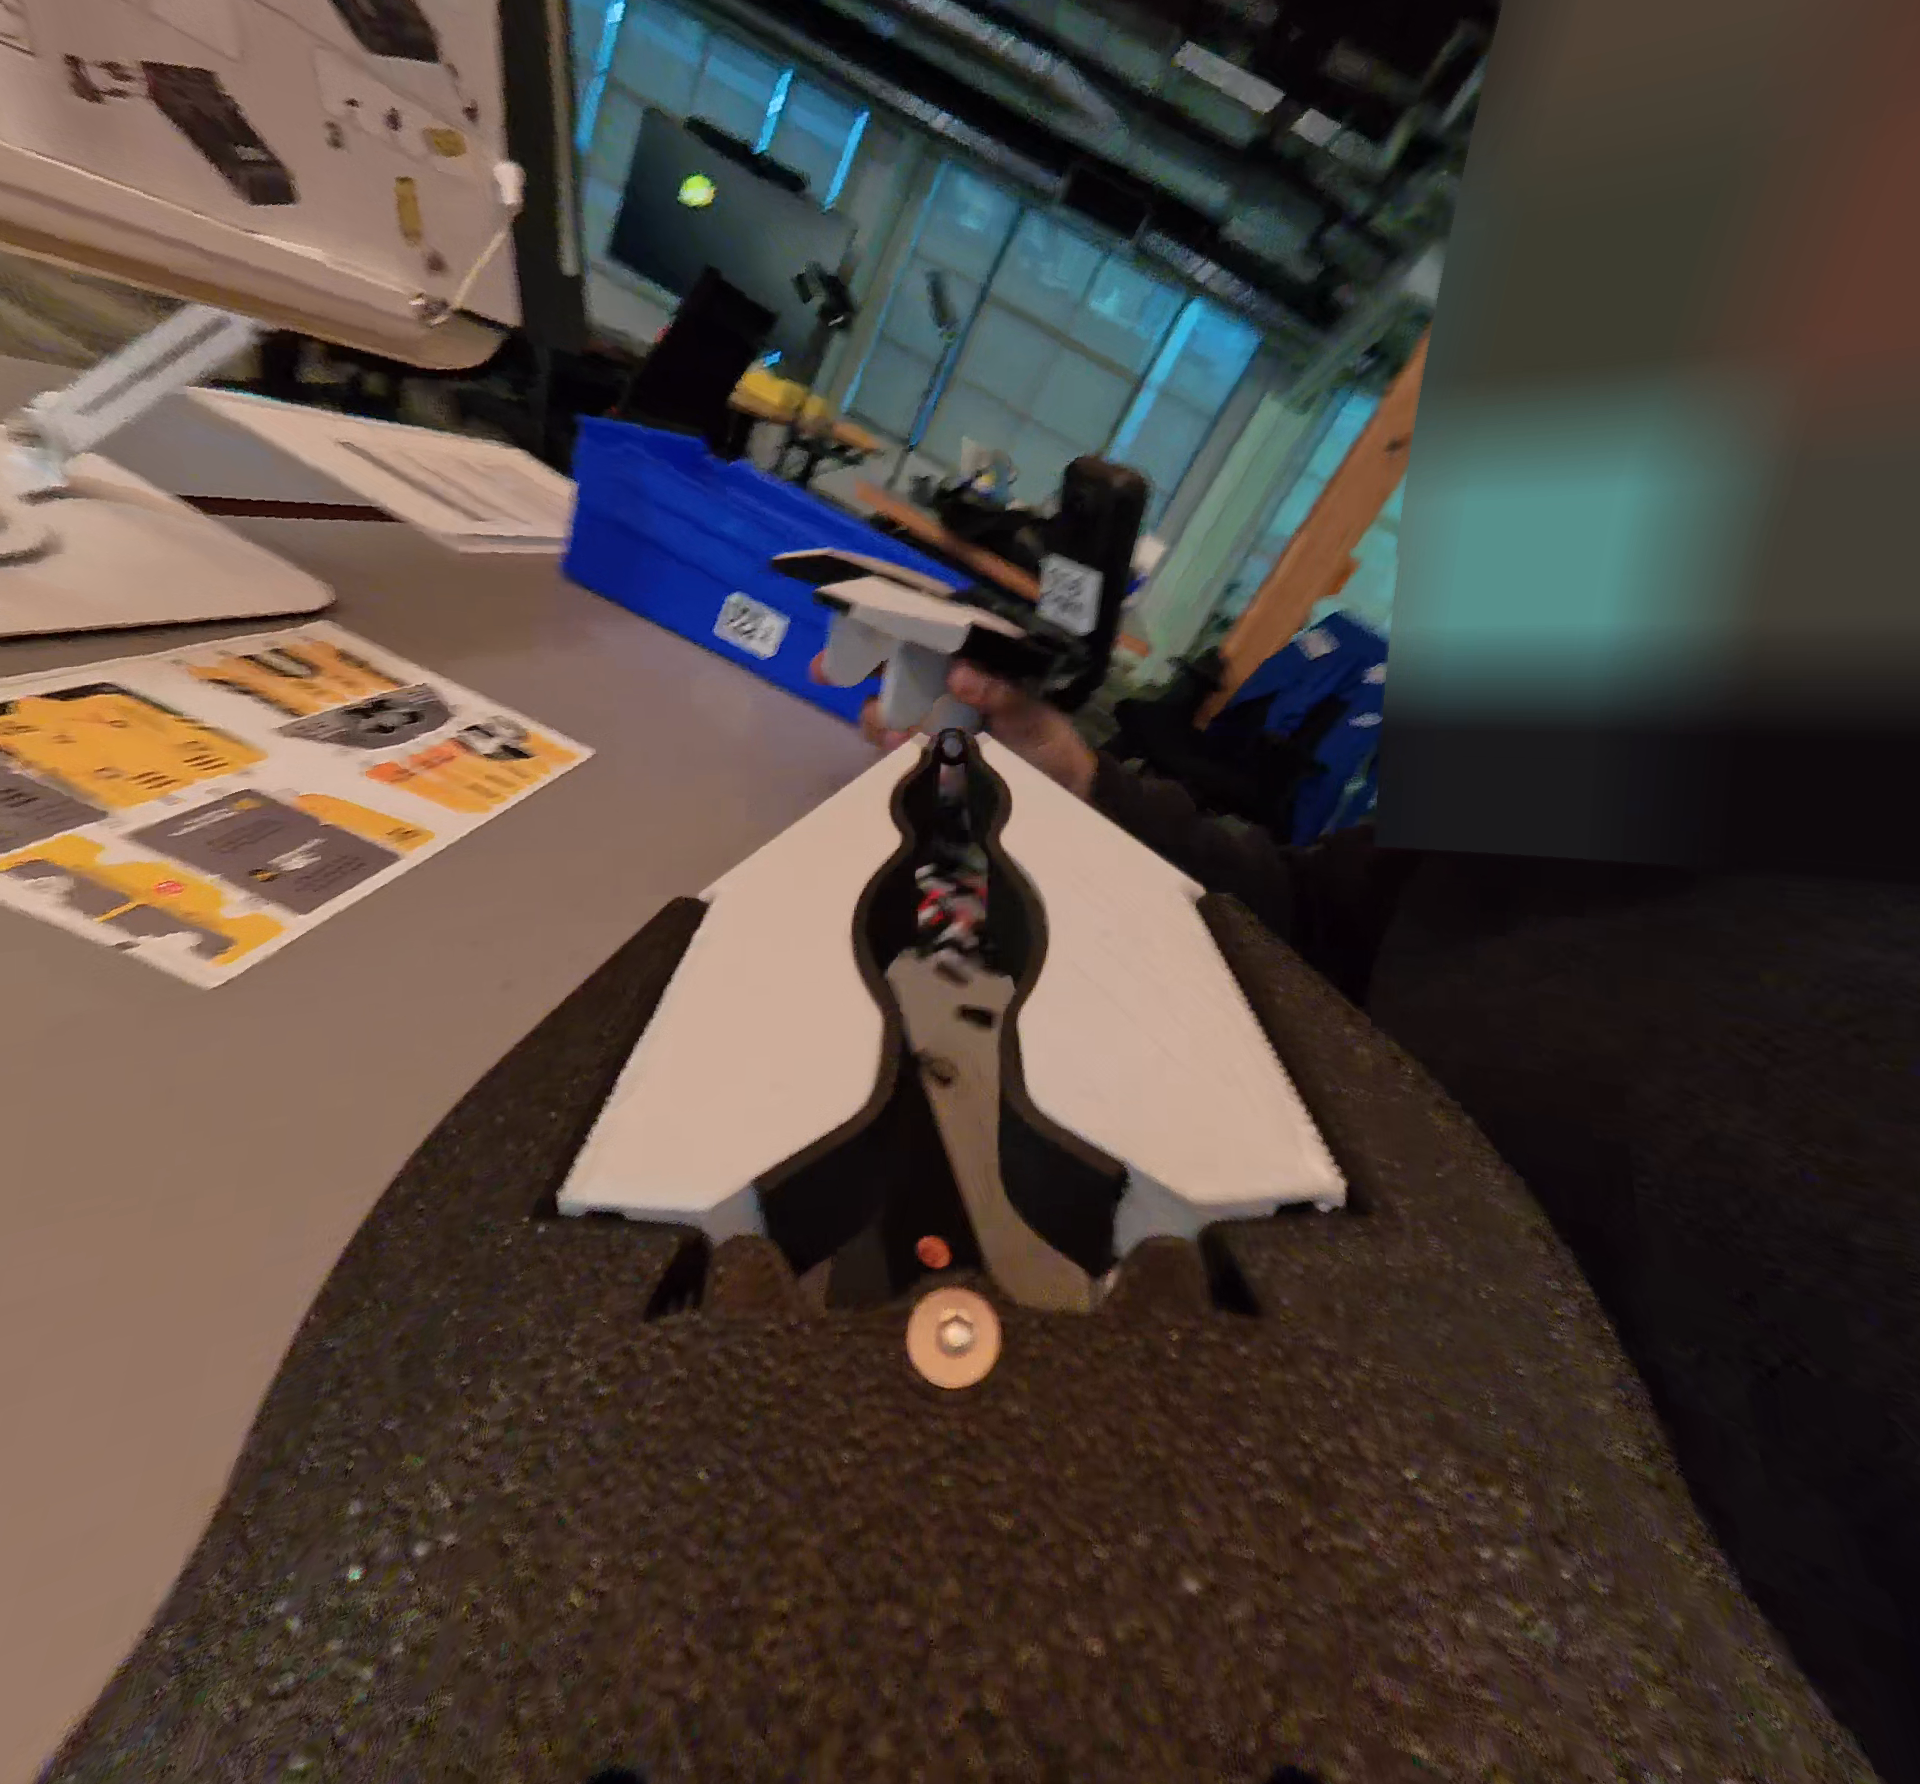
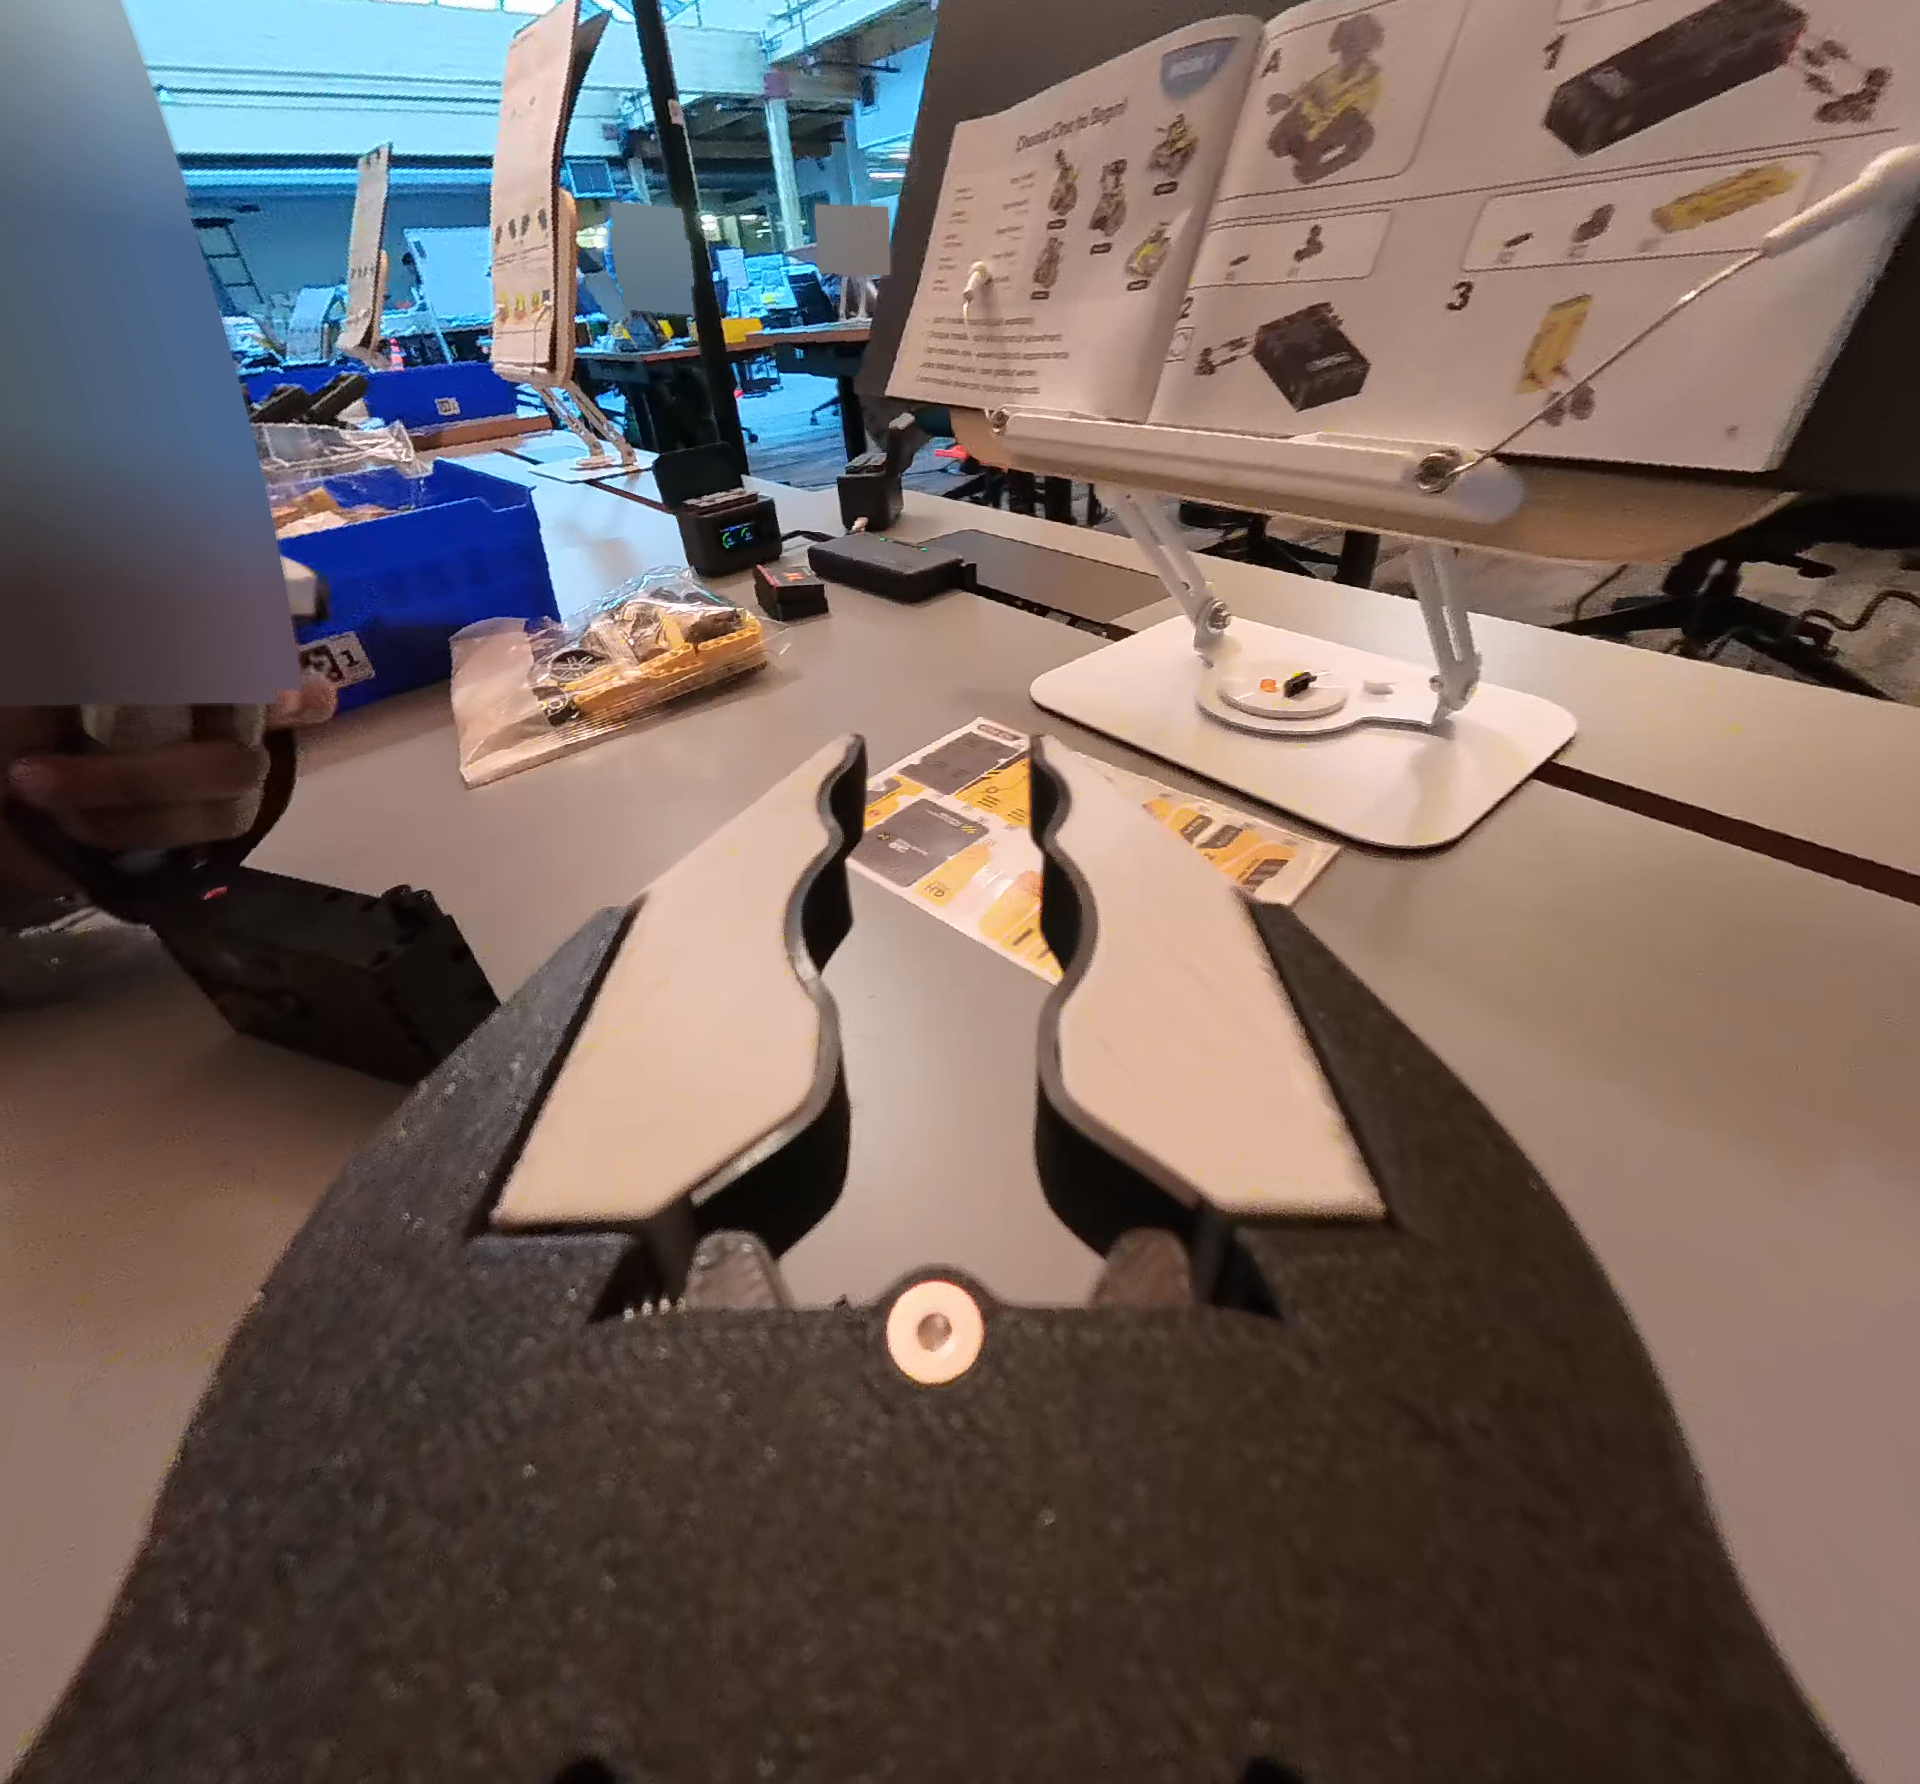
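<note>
Here your left tongs (image 1: 948,747) are clamped on a small dark part with red-and-white wires (image 1: 951,893), lifted above the counter (image 1: 436,1028). Your right tongs (image 2: 948,758) stand apart and empty, just above the yellow sticker sheet (image 2: 935,835), with the book stand (image 2: 1309,747) beyond.

Sticker sheet (image 2: 1091,841) on table (image 2: 1558,1059) before book stand (image 2: 1351,758), parts bag (image 2: 613,664) left

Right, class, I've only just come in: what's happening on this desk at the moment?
A person works two handheld grippers over a grey table. The left gripper is shut on a small dark part with red and white wires, held in the air. The right gripper is open and empty above a yellow sticker sheet, beside an instruction booklet on a white stand.
</note>
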Demonstrator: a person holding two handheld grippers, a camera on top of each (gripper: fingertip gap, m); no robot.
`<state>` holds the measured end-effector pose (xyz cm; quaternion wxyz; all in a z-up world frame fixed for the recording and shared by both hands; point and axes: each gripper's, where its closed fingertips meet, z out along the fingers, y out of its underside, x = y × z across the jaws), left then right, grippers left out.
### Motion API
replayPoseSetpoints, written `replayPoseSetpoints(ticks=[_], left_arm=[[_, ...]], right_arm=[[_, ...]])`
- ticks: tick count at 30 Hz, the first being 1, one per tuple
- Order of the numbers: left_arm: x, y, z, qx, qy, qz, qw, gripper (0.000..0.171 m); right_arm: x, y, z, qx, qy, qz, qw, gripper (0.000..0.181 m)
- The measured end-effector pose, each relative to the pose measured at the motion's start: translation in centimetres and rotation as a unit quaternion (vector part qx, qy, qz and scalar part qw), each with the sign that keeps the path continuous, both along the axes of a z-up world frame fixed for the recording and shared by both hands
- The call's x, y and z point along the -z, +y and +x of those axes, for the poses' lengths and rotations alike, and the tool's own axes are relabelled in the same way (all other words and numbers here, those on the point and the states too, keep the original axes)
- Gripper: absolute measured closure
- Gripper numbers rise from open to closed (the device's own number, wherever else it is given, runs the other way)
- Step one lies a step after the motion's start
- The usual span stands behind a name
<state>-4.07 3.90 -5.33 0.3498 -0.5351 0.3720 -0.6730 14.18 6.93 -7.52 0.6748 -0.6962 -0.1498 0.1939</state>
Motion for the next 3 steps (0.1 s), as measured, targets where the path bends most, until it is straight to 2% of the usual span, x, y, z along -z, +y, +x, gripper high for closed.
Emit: replayPoseSetpoints(ticks=[3], left_arm=[[-1.7, -0.6, -1.2, 0.084, -0.072, -0.096, 0.989, 0.168]], right_arm=[[-0.2, 0.0, 0.4, 0.004, 0.007, 0.003, 1.0, 0.151]])
